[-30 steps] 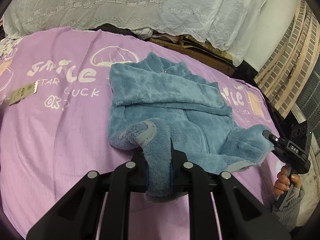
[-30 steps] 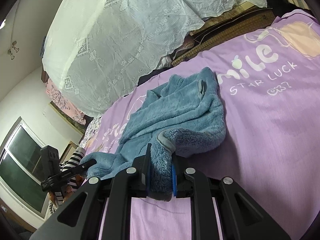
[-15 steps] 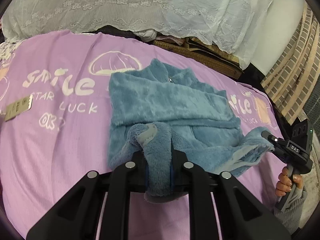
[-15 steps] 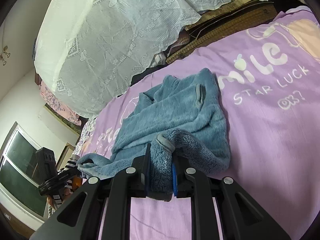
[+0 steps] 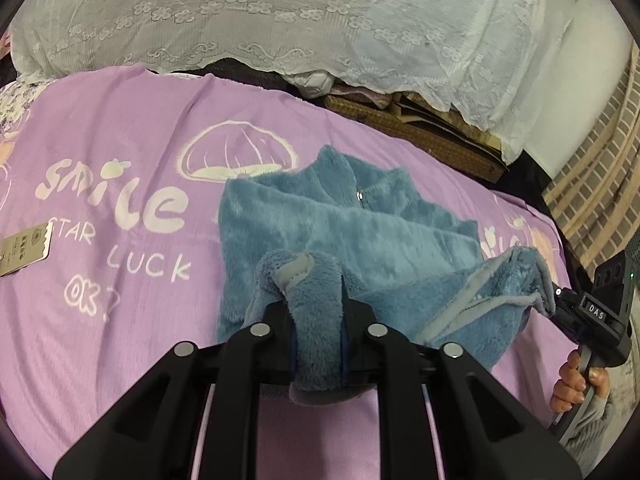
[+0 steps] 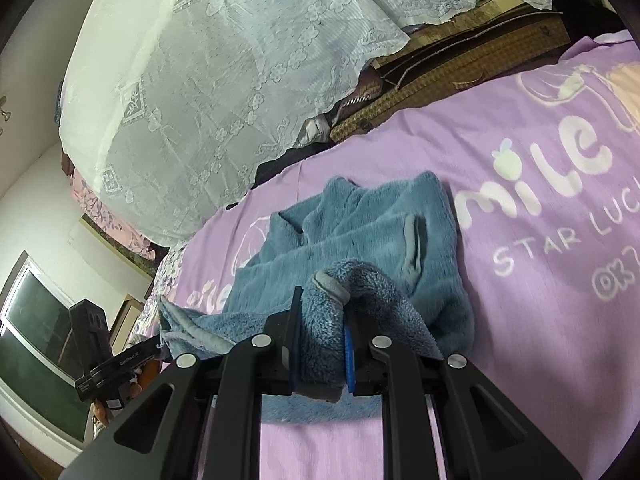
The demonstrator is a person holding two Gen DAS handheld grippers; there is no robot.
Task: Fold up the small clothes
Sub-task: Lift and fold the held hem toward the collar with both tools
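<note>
A small blue fleece jacket (image 5: 340, 224) lies on the purple bedspread (image 5: 120, 160), collar toward the far side. My left gripper (image 5: 316, 320) is shut on its near hem corner, with grey trim showing above the jaws. My right gripper (image 6: 320, 320) is shut on the other hem corner of the jacket (image 6: 360, 232). Both corners are lifted off the bed and the hem hangs stretched between them. The right gripper also shows in the left wrist view (image 5: 560, 300), and the left gripper in the right wrist view (image 6: 152, 348).
A paper tag (image 5: 26, 248) lies on the bedspread at the left. A white lace cover (image 5: 280, 20) drapes over a pile behind the bed. Woven mats (image 5: 420, 132) lie at the bed's far edge. A brick-pattern wall (image 5: 600, 168) is at the right. A window (image 6: 32, 340) is at the left.
Both grippers have carried the held hem corners up and forward toward the collar. The lower part of the jacket has lifted off the bed and now hangs over the upper part.
</note>
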